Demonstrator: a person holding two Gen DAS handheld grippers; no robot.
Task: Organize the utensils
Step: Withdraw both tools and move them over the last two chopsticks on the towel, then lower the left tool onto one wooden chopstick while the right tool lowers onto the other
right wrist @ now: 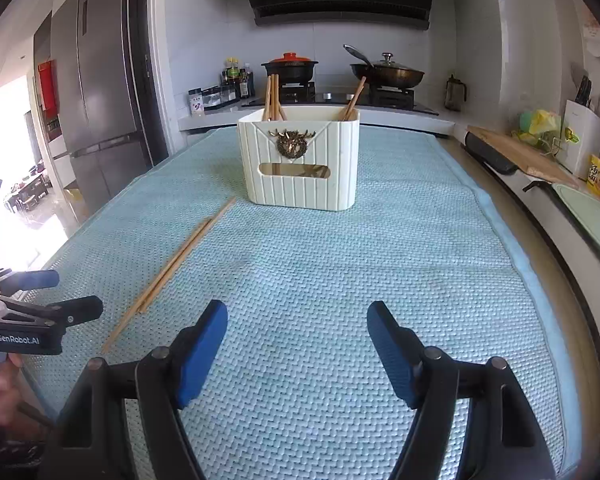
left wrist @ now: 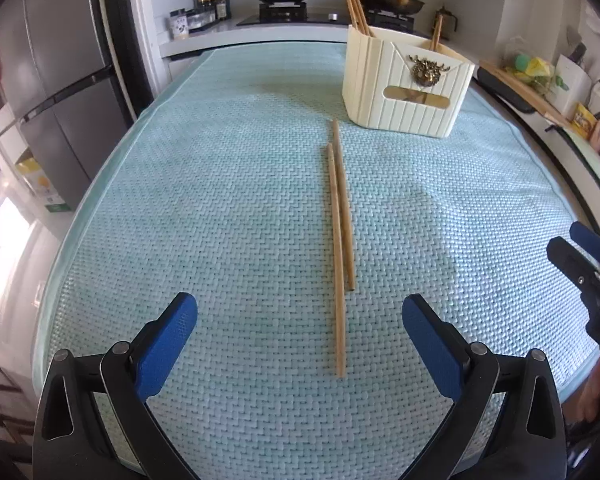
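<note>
Two wooden chopsticks (left wrist: 340, 240) lie side by side on the light blue mat (left wrist: 220, 200), pointing toward a cream utensil holder (left wrist: 404, 84). The holder has chopsticks standing in both of its compartments (left wrist: 356, 8). My left gripper (left wrist: 300, 320) is open and empty, its near ends straddling the loose chopsticks' near tips. In the right wrist view the loose chopsticks (right wrist: 172, 268) lie to the left, the holder (right wrist: 300, 160) stands ahead. My right gripper (right wrist: 296, 332) is open and empty over the mat (right wrist: 340, 260). The left gripper shows at the left edge (right wrist: 40, 296).
A stove with a black pot (right wrist: 290, 68) and a pan (right wrist: 388, 72) stands behind the table. A fridge (right wrist: 96, 100) is at the left. A counter with a cutting board (right wrist: 516, 156) and packets runs along the right. The right gripper shows at the right edge (left wrist: 592, 264).
</note>
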